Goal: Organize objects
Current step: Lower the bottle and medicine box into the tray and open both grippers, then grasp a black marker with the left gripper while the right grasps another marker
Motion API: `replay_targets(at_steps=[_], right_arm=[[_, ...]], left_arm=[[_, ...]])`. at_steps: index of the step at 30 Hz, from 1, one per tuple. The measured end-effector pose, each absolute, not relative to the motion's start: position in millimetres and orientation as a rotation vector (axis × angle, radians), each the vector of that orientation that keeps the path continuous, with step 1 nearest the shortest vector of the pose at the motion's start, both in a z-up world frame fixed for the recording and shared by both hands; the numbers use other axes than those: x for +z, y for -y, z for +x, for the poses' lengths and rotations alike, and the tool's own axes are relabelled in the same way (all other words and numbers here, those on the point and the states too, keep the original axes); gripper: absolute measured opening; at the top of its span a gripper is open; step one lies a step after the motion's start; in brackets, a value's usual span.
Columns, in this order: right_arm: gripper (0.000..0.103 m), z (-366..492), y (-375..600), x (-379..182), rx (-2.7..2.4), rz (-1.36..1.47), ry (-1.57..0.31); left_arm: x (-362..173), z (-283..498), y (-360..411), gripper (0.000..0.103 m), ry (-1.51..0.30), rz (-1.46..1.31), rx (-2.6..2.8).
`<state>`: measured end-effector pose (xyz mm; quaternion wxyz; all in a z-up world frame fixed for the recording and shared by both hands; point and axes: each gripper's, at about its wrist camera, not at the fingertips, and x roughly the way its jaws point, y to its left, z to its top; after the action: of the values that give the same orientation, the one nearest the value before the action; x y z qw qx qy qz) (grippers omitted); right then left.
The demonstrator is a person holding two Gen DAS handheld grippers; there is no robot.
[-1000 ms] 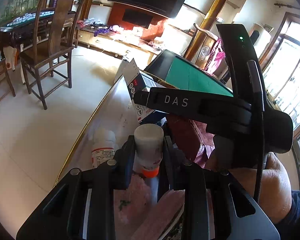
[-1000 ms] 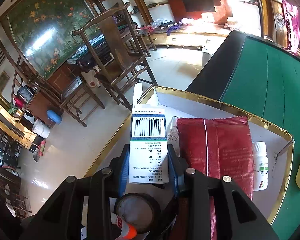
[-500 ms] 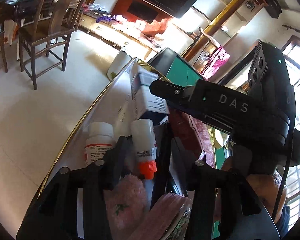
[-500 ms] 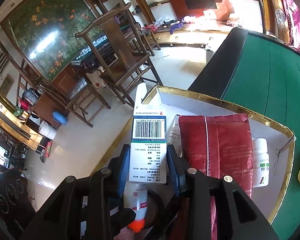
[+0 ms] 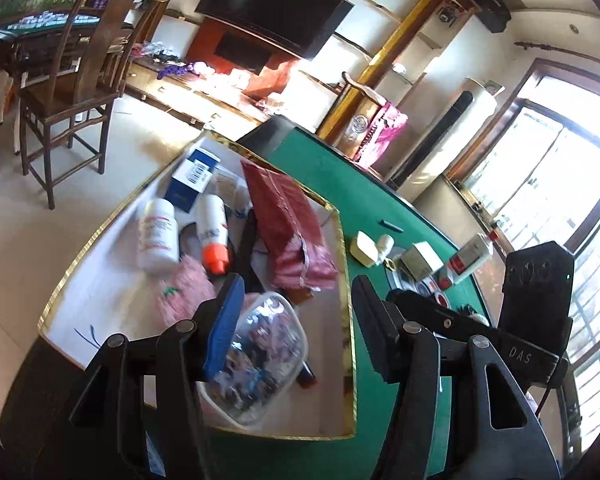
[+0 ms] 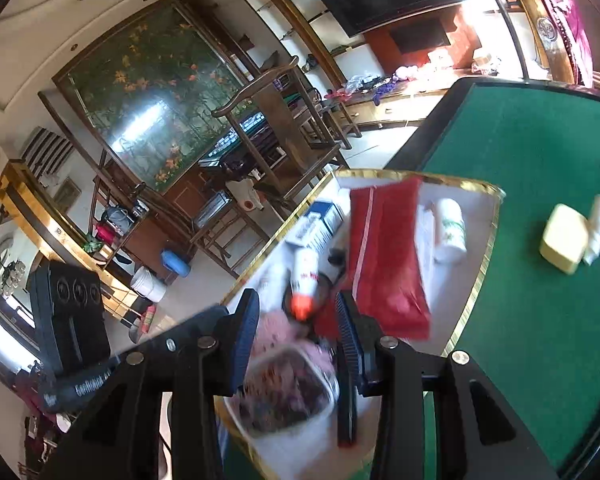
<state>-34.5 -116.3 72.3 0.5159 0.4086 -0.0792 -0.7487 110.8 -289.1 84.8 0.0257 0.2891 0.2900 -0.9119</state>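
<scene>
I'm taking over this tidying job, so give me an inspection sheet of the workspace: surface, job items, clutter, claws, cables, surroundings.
Surface: green felt table with a gold-rimmed tray on it.
Job's things: in the tray, red pouch, blue box, white bottle, orange-capped bottle, clear tub.
Clutter: cream case and small boxes loose on the felt.
Claws: left claw jaws opening, nothing held between them; right claw open, empty.
Cables: thin black cable at the right handset.
Surroundings: wooden chair, television.
</scene>
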Motion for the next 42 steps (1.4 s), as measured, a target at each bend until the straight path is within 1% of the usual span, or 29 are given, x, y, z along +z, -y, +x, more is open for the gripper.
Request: replay_targets(at_steps=[3,6,8,13,15,17,18,19,22,23,24,25,28,31,33,35,36,37,42], right_arm=[[0.04,-18.8,49.6,61.8,-1.856,0.962,0.173],[0.04,-16.2,-21.4,62.7,-1.96,0.919,0.174],[0.04,-21.1,-66.3,65.2,-2.014,0.878,0.202],[0.04,-35.9,-155.9,71.2,-2.195,0.8,0.192],[0.04,-43.2,-178.1,79.6,-2.268,0.801,0.241],[0.041,-48.6,-197.0,84.5,-2.283,0.797,0.366],[0.047,-52.4,-204.1,83.7,-2.274,0.806,0.429],[0.05,-55.5,-207.9,81.2,-2.261,0.824,0.467],[0.05,-66.8,-214.1,72.7,-2.221,0.876,0.558],[0.05,-69.6,-218.5,68.0,-2.203,0.894,0.583],[0.05,-72.9,-221.4,64.5,-2.189,0.913,0.612],[0.05,-75.7,-224.7,61.4,-2.181,0.921,0.647],[0.05,-79.5,-229.5,57.0,-2.184,0.932,0.689],[0.05,-82.0,-230.3,52.4,-2.208,0.947,0.685],[0.05,-83.4,-229.8,48.0,-2.197,0.966,0.699],[0.05,-83.8,-221.0,43.7,-2.192,0.986,0.661],[0.05,-84.2,-213.9,40.7,-2.188,1.004,0.627],[0.05,-83.7,-204.4,36.8,-2.175,1.033,0.587],[0.049,-74.4,-161.4,21.8,-2.141,1.109,0.435]], left_arm=[[81.2,113.1,250.6,0.057,-0.85,0.949,-2.877],[72.1,102.6,202.7,0.057,-0.786,1.065,-2.933],[66.5,92.8,171.9,0.057,-0.71,1.124,-2.953],[52.6,55.5,109.2,0.057,-0.507,1.28,-2.978],[49.6,34.9,94.8,0.057,-0.447,1.336,-2.982],[43.5,7.2,85.8,0.047,-0.425,1.425,-2.973],[40.1,-7.3,80.2,0.039,-0.416,1.489,-2.973],[37.1,-22.7,74.6,0.038,-0.405,1.536,-2.966],[30.2,-56.4,69.3,0.036,-0.369,1.576,-2.929],[28.0,-66.1,68.8,0.034,-0.344,1.585,-2.913],[25.7,-72.9,68.9,0.03,-0.332,1.604,-2.908],[23.3,-78.1,68.9,0.027,-0.326,1.625,-2.902],[15.5,-89.1,66.4,0.026,-0.343,1.695,-2.924],[15.9,-90.3,62.4,0.026,-0.298,1.684,-2.975],[13.0,-93.7,65.1,0.027,-0.334,1.675,-2.986],[11.9,-95.7,68.1,0.027,-0.326,1.657,-2.977],[10.0,-96.8,68.4,0.027,-0.247,1.665,-2.94],[9.0,-96.3,68.4,0.024,-0.231,1.661,-2.952],[7.2,-87.2,58.7,0.023,-0.029,1.614,-2.973]])
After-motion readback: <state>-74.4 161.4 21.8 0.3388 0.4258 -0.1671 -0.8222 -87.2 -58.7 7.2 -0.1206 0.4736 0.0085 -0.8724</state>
